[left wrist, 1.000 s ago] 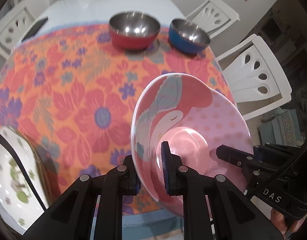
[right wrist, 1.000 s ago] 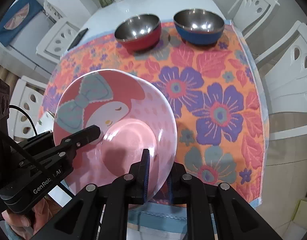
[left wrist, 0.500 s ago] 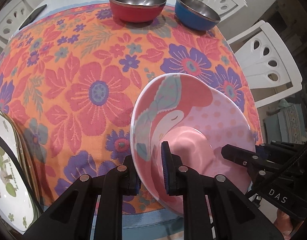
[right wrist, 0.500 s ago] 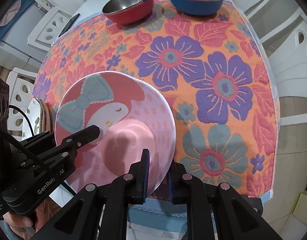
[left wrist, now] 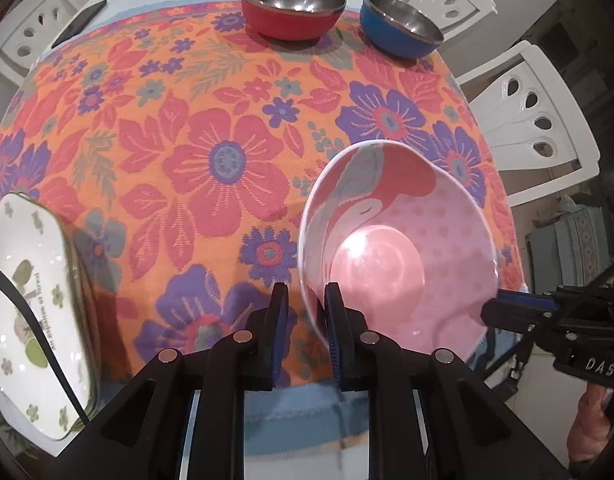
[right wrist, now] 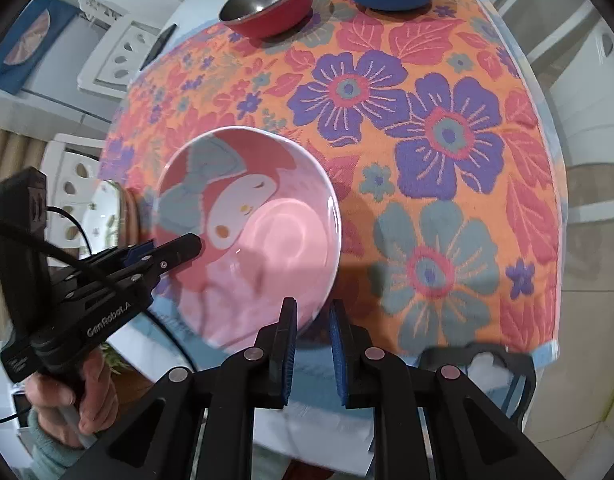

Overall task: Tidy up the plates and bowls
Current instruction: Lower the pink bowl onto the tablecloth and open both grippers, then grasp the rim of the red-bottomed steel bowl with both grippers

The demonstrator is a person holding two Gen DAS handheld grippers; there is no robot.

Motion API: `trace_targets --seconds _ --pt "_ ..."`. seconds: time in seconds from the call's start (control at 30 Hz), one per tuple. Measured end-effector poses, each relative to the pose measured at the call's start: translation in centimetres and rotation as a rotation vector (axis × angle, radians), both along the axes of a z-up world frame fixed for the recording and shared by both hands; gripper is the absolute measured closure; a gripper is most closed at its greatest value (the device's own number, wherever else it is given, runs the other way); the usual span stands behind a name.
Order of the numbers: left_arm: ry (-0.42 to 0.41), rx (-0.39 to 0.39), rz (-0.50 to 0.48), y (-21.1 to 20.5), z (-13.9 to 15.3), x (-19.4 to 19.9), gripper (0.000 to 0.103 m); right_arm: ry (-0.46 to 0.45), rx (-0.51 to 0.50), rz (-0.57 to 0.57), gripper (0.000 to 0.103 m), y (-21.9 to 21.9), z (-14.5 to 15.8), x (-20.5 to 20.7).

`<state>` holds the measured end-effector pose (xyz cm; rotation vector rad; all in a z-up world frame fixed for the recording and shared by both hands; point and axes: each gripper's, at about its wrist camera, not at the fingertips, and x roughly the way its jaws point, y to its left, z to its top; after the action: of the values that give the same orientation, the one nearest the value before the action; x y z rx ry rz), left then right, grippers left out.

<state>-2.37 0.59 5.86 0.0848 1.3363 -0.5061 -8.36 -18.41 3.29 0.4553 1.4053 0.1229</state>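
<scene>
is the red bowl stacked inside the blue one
No, the red bowl and the blue bowl stand side by side, apart, on the far end of the floral tablecloth.

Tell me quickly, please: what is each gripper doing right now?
Left gripper: tongs closed on the near rim of the pink bowl.
Right gripper: tongs closed on the opposite rim of the same bowl.
</scene>
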Motion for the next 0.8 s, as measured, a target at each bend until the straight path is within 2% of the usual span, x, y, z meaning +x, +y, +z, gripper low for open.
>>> trace_targets --seconds 0.17,0.23,0.3,0.33,0.37,0.4,0.47,0.5,0.53,0.6,0.67,0.73,0.8 --pt "-0.039 0.042 -0.002 0.4 2.4 -0.4 0.087 -0.030 0.046 -0.005 0.088 -0.7 2.5 -0.6" --pt "-0.082 0.066 0.013 0.6 4.2 -0.1 0.087 -0.045 0.063 -0.020 0.088 -1.1 3.4 -0.2" --pt "-0.133 0.090 0.041 0.7 6.2 0.8 0.087 -0.081 0.038 -0.047 0.088 -1.6 5.0 0.6" --pt "-0.158 0.101 0.055 0.7 7.0 1.3 0.082 -0.114 0.026 -0.054 0.088 -1.8 5.9 1.1" --pt "-0.187 0.111 0.068 0.6 8.0 1.8 0.072 -0.148 0.013 -0.063 0.087 -2.0 6.9 1.7" --pt "-0.224 0.119 0.078 0.5 9.1 2.3 0.071 -0.170 0.006 -0.071 0.086 -2.1 7.6 2.2" --pt "-0.281 0.124 0.095 0.0 11.1 3.4 0.071 -0.215 0.012 -0.086 0.079 -2.6 9.1 3.5" --pt "-0.303 0.123 0.101 -0.3 12.1 4.1 0.071 -0.237 0.014 -0.094 0.072 -2.8 9.8 4.3" --pt "-0.312 0.127 0.104 -0.6 12.7 4.8 0.071 -0.252 0.010 -0.099 0.065 -2.8 10.4 5.0" --pt "-0.337 0.148 0.123 -1.3 13.8 6.3 0.071 -0.264 0.001 -0.107 0.058 -2.8 11.3 6.1" --pt "-0.354 0.158 0.136 -1.7 14.4 7.5 0.071 -0.287 0.001 -0.129 0.057 -2.7 12.3 7.5" --pt "-0.369 0.155 0.141 -2.0 14.9 9.0 0.071 -0.304 0.003 -0.142 0.051 -2.6 13.0 8.6" --pt "-0.377 0.152 0.141 -2.3 15.0 10.2 0.071 -0.313 -0.022 -0.158 0.048 -2.3 13.3 9.8"
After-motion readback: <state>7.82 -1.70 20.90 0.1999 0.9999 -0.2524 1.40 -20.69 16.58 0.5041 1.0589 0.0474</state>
